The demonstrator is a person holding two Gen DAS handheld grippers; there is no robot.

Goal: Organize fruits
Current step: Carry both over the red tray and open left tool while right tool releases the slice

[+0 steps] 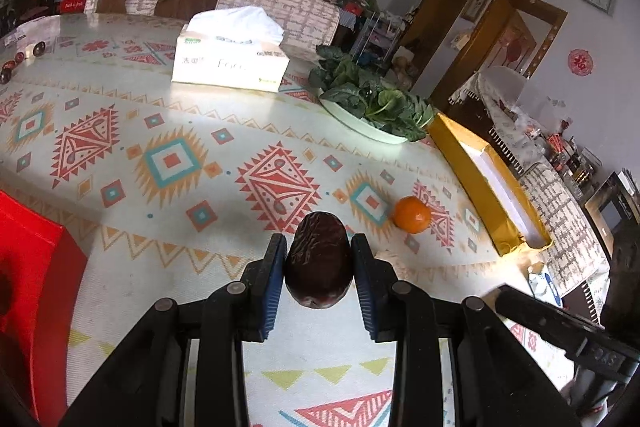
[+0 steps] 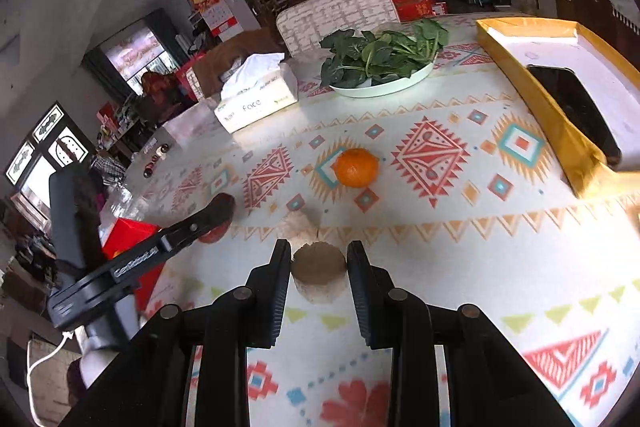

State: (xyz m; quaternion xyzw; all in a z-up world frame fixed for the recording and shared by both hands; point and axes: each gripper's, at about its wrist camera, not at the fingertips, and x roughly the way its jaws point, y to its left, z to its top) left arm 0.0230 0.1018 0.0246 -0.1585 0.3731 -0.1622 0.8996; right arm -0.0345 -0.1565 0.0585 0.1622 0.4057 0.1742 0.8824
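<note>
The left gripper [image 1: 319, 263] clamps a dark red jujube [image 1: 319, 261] above the patterned tabletop [image 1: 168, 115]; the right gripper [image 2: 319, 267] grips a tan, rough-skinned fruit [image 2: 319, 269]; a mandarin [image 2: 356, 167] lies loose nearby; the white plate [image 2: 384, 87] holds leafy greens [image 2: 380, 53]; the yellow tray [image 2: 560, 123] holds a black phone [image 2: 576, 107].

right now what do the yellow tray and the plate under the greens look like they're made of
yellow tray: probably cardboard wrapped in glossy gold paper; the wrap creases and shines at the corner. Plate: looks like glazed ceramic or melamine, smooth white rim with soft sheen; can't tell which.
</note>
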